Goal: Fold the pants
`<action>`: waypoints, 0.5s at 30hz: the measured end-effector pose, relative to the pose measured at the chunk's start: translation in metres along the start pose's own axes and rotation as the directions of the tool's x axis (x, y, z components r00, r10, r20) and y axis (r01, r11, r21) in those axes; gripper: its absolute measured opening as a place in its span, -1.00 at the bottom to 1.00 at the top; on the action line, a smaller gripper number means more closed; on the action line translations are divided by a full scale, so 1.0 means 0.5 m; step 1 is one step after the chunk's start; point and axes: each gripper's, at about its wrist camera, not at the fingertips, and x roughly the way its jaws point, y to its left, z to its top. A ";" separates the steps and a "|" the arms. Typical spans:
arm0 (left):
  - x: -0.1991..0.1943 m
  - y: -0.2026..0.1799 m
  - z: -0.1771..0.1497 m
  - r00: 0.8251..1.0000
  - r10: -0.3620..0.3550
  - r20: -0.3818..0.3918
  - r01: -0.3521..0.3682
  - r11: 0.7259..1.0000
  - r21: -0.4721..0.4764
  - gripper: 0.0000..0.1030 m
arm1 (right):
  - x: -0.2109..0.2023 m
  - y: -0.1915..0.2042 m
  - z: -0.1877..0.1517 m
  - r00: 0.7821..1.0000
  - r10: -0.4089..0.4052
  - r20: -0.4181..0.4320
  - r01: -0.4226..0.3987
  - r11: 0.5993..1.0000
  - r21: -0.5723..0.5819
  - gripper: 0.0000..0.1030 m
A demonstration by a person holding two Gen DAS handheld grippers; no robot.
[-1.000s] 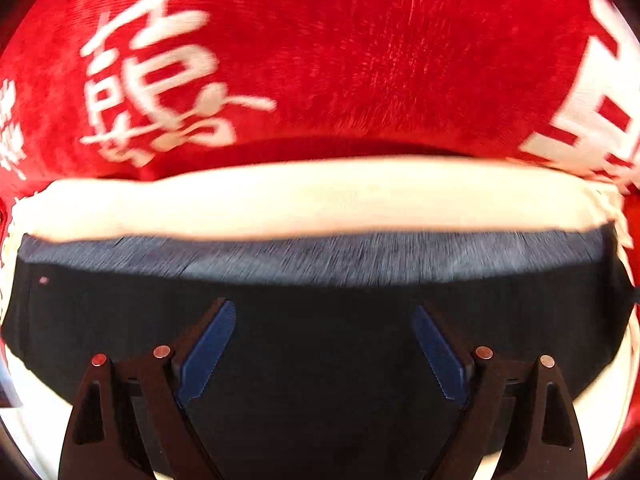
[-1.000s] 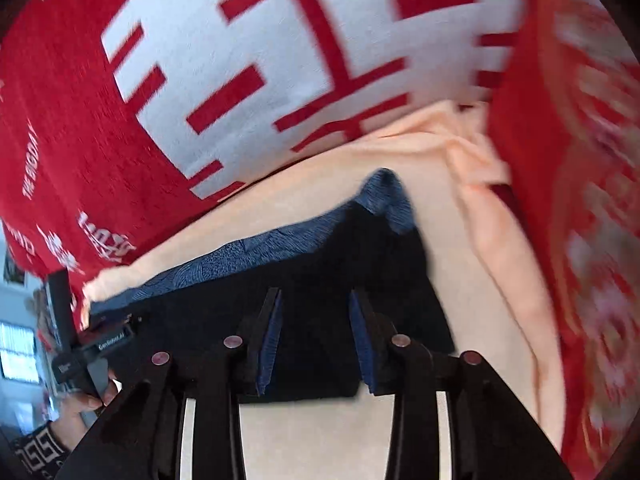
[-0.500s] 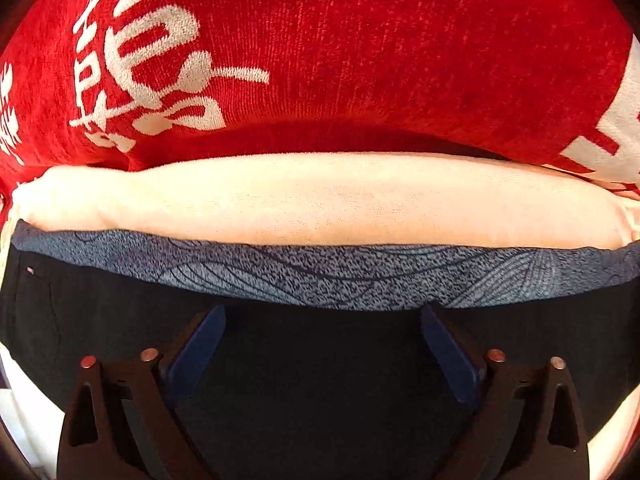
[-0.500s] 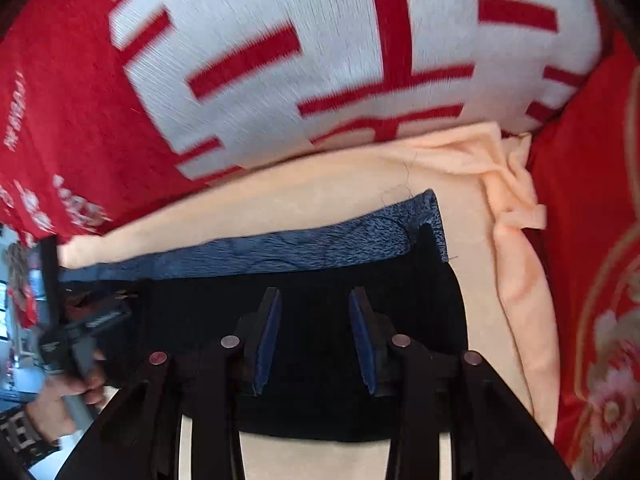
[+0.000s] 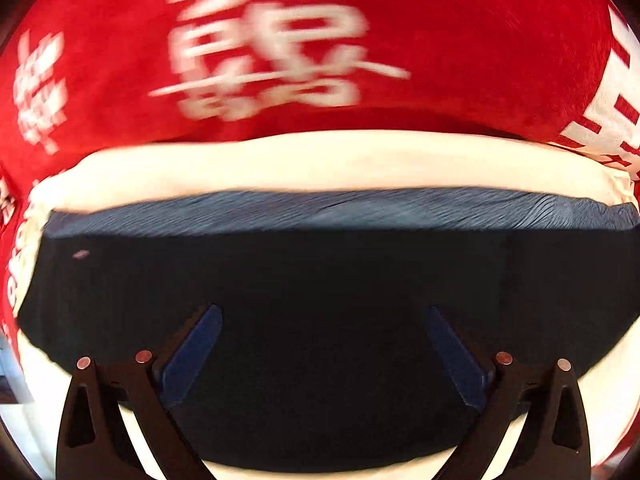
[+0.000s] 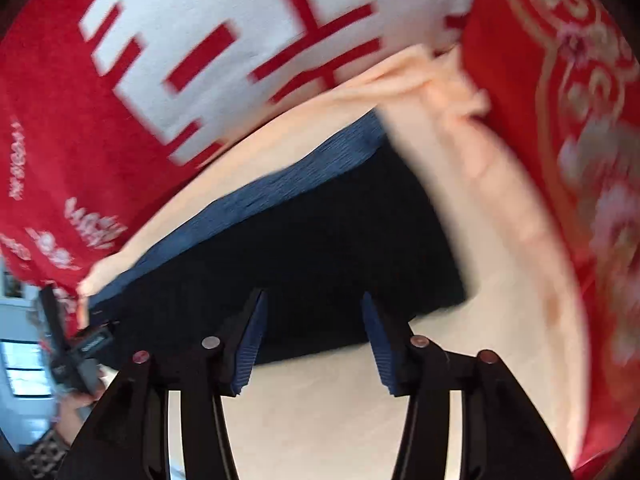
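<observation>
The dark pants [image 5: 320, 280] lie folded flat on a cream cloth [image 5: 320, 160], with a grey-blue patterned band [image 5: 320, 208] along the far edge. My left gripper [image 5: 320, 320] is wide open and empty above the middle of the pants. In the right wrist view the pants [image 6: 320, 248] lie slanted, their band [image 6: 256, 204] toward the upper left. My right gripper [image 6: 312, 312] is open and empty over the pants' near edge. The left gripper's body [image 6: 76, 352] shows at the lower left, held in a hand.
A red blanket with white characters [image 5: 280, 48] lies beyond the cream cloth. In the right wrist view a red cloth with gold and pink flowers [image 6: 580, 160] borders the cream cloth [image 6: 520, 260] on the right. A bunched fold of cream cloth [image 6: 448, 88] sits past the pants' far corner.
Both grippers have pulled back and up from the pants. The right gripper's jaws have opened wider. The right view has tilted, so the pants now look slanted. The pants lie as before.
</observation>
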 end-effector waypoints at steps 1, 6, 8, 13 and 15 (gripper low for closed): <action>-0.007 0.041 -0.013 1.000 0.012 -0.002 -0.012 1.000 -0.007 1.00 | 0.007 0.024 -0.031 0.999 0.043 -0.024 -0.043 0.999 0.004 0.06; -0.005 0.223 -0.051 0.998 0.061 -0.030 -0.062 0.997 -0.035 1.00 | 0.123 0.220 -0.188 0.940 0.302 -0.161 -0.294 0.953 0.071 0.06; 0.004 0.302 -0.056 0.996 0.072 -0.046 -0.074 0.996 -0.048 1.00 | 0.205 0.319 -0.258 0.898 0.384 -0.216 -0.367 0.923 0.116 0.06; 0.049 0.462 -0.062 0.991 0.131 -0.030 -0.132 0.991 -0.025 1.00 | 0.376 0.492 -0.379 0.861 0.438 -0.261 -0.413 0.899 0.146 0.06; 0.073 0.515 -0.073 0.989 0.142 -0.043 -0.143 0.989 -0.026 1.00 | 0.415 0.515 -0.393 0.860 0.443 -0.255 -0.409 0.895 0.176 0.06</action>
